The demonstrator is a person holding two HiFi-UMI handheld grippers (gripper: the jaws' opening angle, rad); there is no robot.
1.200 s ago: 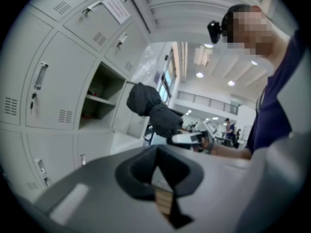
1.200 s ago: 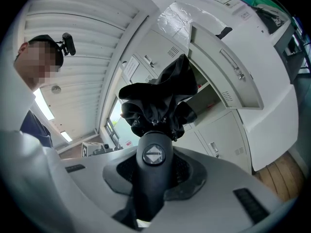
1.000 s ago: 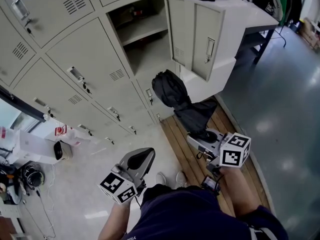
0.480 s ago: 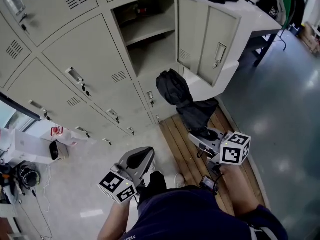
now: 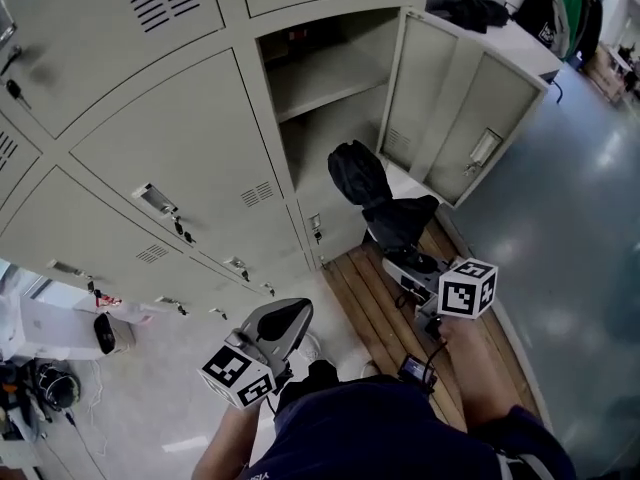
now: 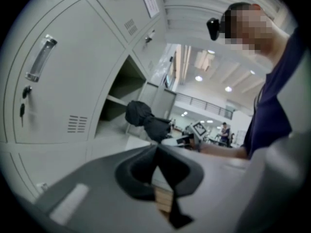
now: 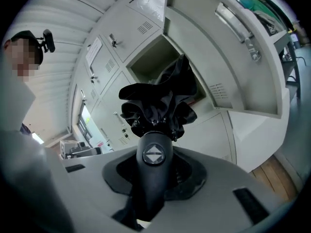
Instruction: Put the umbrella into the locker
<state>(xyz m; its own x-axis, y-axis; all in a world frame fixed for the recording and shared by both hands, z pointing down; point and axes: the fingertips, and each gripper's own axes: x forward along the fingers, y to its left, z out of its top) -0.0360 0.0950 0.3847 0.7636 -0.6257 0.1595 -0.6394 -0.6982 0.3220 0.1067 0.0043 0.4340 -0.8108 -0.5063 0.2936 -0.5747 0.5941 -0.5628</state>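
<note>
My right gripper [image 5: 412, 260] is shut on the handle of a folded black umbrella [image 5: 372, 190], which sticks out towards the lockers. Its loose canopy hangs just in front of the open locker [image 5: 330, 108], below the inner shelf [image 5: 325, 73]. The locker door [image 5: 470, 118] stands swung out to the right. In the right gripper view the umbrella [image 7: 158, 103] fills the middle, its round handle end clamped in my right gripper [image 7: 154, 152]. My left gripper [image 5: 278, 320] hangs lower left, shut and holding nothing. In the left gripper view its jaws [image 6: 156, 148] meet, with the umbrella [image 6: 143, 118] ahead.
Closed grey lockers [image 5: 170, 138] with handles and keys cover the left. A slatted wooden platform [image 5: 365, 308] lies at the lockers' foot. A white table [image 5: 520, 43] with a dark bag [image 5: 480, 13] stands behind the door. Boxes and gear [image 5: 60, 333] sit at the lower left.
Both grippers have moved closer to the lockers. The umbrella's canopy has come up in front of the open compartment, and the lockers loom larger in the head view.
</note>
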